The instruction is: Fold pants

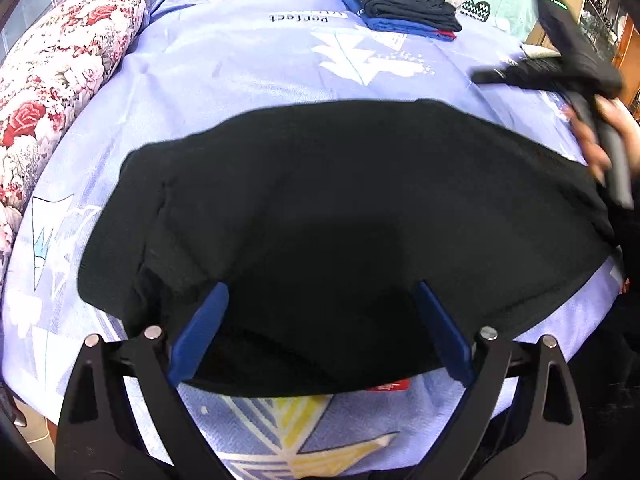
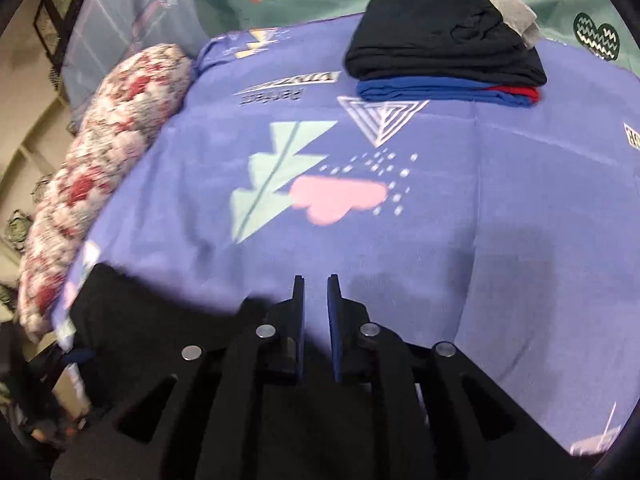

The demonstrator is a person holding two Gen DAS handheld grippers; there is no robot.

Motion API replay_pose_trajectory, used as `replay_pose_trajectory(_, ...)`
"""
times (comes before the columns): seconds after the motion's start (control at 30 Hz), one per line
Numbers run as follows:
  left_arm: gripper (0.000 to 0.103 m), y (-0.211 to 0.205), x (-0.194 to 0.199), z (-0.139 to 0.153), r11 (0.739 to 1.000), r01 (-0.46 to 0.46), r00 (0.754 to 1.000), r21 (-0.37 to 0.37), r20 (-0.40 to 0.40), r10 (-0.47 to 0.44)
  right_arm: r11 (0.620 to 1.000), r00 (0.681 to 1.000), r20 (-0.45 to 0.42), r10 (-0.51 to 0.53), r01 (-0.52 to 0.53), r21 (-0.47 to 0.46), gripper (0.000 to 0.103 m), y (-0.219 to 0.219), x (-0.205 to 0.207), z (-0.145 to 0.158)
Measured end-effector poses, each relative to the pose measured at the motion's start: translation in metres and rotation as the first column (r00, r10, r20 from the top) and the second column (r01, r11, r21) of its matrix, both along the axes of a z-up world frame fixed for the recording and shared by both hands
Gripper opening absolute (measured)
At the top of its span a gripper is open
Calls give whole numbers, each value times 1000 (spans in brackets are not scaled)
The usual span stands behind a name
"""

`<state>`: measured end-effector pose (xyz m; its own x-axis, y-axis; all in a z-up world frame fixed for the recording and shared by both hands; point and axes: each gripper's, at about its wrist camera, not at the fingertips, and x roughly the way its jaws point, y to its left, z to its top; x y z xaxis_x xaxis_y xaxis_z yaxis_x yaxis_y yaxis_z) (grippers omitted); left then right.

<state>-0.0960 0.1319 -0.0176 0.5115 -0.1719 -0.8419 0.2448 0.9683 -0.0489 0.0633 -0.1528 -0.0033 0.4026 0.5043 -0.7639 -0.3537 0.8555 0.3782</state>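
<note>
The black pants [image 1: 340, 220] lie folded flat on the bed [image 1: 240, 72], well in front of the stack of folded clothes [image 1: 400, 8]. Soft, limp cloth; best pinched at an edge. Left tool [image 1: 320, 332] gapes wide over them; right tool [image 2: 316, 304] is nearly closed, empty.

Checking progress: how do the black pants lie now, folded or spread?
Folded: the black pants lie as one compact, doubled slab on the bedsheet, with no separate legs showing.
</note>
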Motion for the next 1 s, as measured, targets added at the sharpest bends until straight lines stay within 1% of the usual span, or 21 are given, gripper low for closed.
replay_pose_trajectory(0.03,95,-1,-1,5,1000,11,1000,-20,12,-10,999,999,-12,39,-39,8,14,1,-16,0)
replay_pose_trajectory(0.07,95,-4,-4,12,999,29,999,-45,34,-27,998,998,-22,63,-63,-7,21,2,-34,-3)
replay_pose_trajectory(0.1,95,-10,-9,21,995,61,996,-75,69,-56,997,998,-35,60,-61,-40,26,2,-46,-12)
replay_pose_trajectory(0.13,97,-16,-11,26,991,93,992,-92,92,-84,997,997,-65,39,-44,-69,34,0,-51,-25)
replay_pose_trajectory(0.17,98,-25,-10,26,988,121,989,-92,100,-112,996,994,-104,14,-23,-85,36,-1,-52,-40)
replay_pose_trajectory(0.2,98,-33,-7,23,987,137,987,-85,93,-129,998,995,-105,1,-7,-58,35,-8,-52,-46)
replay_pose_trajectory(0.23,98,-41,-2,17,987,146,987,-72,74,-141,999,996,-88,-21,19,-27,32,-16,-53,-46)
replay_pose_trajectory(0.3,98,-54,10,4,987,145,989,-71,28,-143,993,991,-60,-119,118,-18,32,-40,-60,-34)
replay_pose_trajectory(0.33,98,-58,14,2,985,148,989,-90,21,-146,990,990,-18,-139,139,7,32,-53,-68,-22)
replay_pose_trajectory(0.4,98,-68,20,2,978,160,987,-133,40,-156,975,972,80,-222,223,-5,33,-91,-95,4)
replay_pose_trajectory(0.43,98,-71,22,3,976,163,986,-142,52,-157,960,954,117,-276,279,-14,35,-113,-109,14)
replay_pose_trajectory(0.5,98,-79,29,4,969,169,984,-183,83,-156,901,891,176,-419,432,-42,38,-173,-145,32)
replay_pose_trajectory(0.53,98,-83,31,4,965,170,984,-201,86,-156,861,852,188,-488,505,-59,39,-200,-162,37)
replay_pose_trajectory(0.57,98,-86,35,1,958,171,984,-230,85,-155,805,800,183,-572,590,-64,41,-235,-184,41)
replay_pose_trajectory(0.6,98,-89,38,-1,954,172,984,-245,79,-157,745,743,160,-650,664,-57,42,-268,-206,41)
replay_pose_trajectory(0.63,98,-94,39,-5,951,172,985,-256,68,-160,707,705,140,-695,706,-46,43,-288,-220,40)
replay_pose_trajectory(0.7,98,-99,46,-15,953,165,986,-255,39,-160,611,609,84,-788,792,-16,43,-335,-259,33)
replay_pose_trajectory(0.77,98,-99,49,-16,951,162,987,-264,29,-160,552,552,15,-834,833,31,43,-365,-284,21)
replay_pose_trajectory(0.87,98,-97,51,-18,948,150,988,-280,16,-152,529,536,-67,-841,843,99,43,-378,-289,3)
replay_pose_trajectory(0.97,98,-95,48,-18,949,145,989,-281,22,-145,543,563,-143,-814,825,155,43,-377,-274,-16)
replay_pose_trajectory(1.0,98,-94,47,-18,948,143,989,-284,23,-143,552,571,-152,-807,820,152,43,-377,-268,-20)
